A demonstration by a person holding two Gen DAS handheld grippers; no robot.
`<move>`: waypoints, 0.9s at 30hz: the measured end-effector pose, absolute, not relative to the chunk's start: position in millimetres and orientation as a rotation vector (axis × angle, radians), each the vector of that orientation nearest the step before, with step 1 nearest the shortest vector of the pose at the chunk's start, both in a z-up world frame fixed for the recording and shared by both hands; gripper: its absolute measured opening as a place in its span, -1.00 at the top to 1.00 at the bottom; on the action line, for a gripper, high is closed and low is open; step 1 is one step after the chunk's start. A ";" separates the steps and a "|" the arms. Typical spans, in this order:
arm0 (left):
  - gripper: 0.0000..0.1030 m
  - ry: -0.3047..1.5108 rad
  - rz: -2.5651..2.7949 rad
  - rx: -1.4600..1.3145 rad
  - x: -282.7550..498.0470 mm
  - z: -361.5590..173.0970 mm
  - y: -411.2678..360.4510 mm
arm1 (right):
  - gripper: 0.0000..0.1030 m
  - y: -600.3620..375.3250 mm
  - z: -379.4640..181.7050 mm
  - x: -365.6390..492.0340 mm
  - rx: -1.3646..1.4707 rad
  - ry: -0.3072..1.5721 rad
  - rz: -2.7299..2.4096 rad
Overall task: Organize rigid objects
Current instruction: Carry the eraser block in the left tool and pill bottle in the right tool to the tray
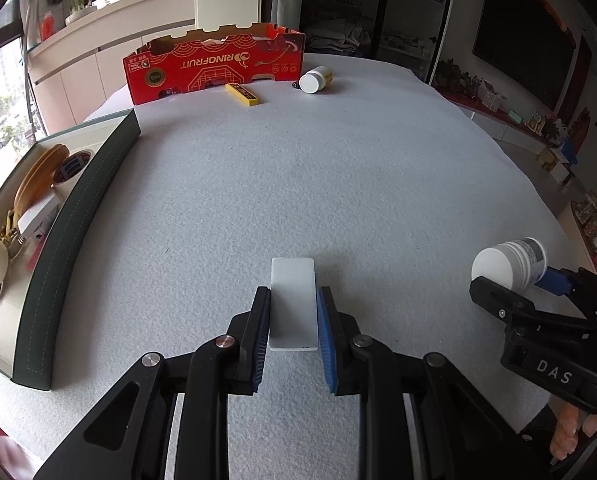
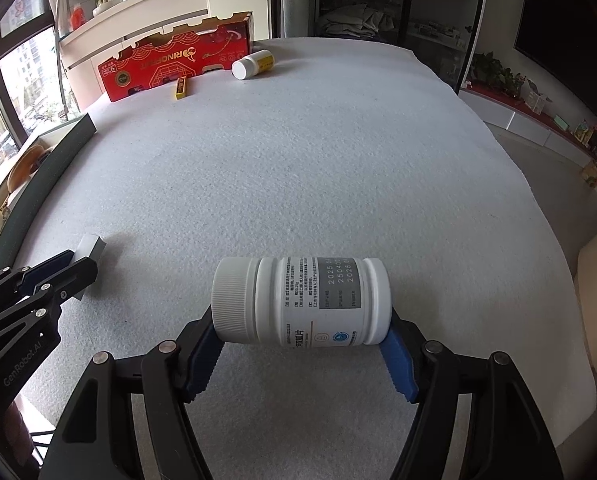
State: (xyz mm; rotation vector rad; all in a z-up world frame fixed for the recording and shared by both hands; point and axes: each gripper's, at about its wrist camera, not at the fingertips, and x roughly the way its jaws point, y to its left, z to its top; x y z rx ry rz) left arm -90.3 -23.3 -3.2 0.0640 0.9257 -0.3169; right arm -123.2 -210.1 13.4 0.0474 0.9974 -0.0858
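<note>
- The left gripper [image 1: 293, 312] has its fingers [image 1: 261, 332] pressed on both sides of a white block [image 1: 292, 300] at 6 o'clock.
- The right gripper [image 1: 518, 276] holds a white bottle [image 1: 508, 264] at 4 o'clock.
- A red box [image 1: 214, 66] stands on the surface [image 1: 318, 168] at 12 o'clock.

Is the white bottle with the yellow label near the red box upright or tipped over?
Tipped over. The bottle with the yellow label lies on its side on the table, its white cap facing the camera, right of the red box.
</note>
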 end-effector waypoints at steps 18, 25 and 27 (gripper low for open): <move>0.52 0.889 -0.177 -0.062 -89.7 35.0 40.4 | -0.38 -145.0 43.1 -104.9 -0.013 0.962 0.091; 0.52 0.896 -0.085 -0.111 -81.1 35.1 76.8 | -0.39 -106.7 53.5 -90.0 -0.045 0.945 0.185; 0.52 0.897 -0.059 -0.117 -79.0 35.0 86.1 | -0.39 -97.0 56.3 -84.6 -0.048 0.944 0.212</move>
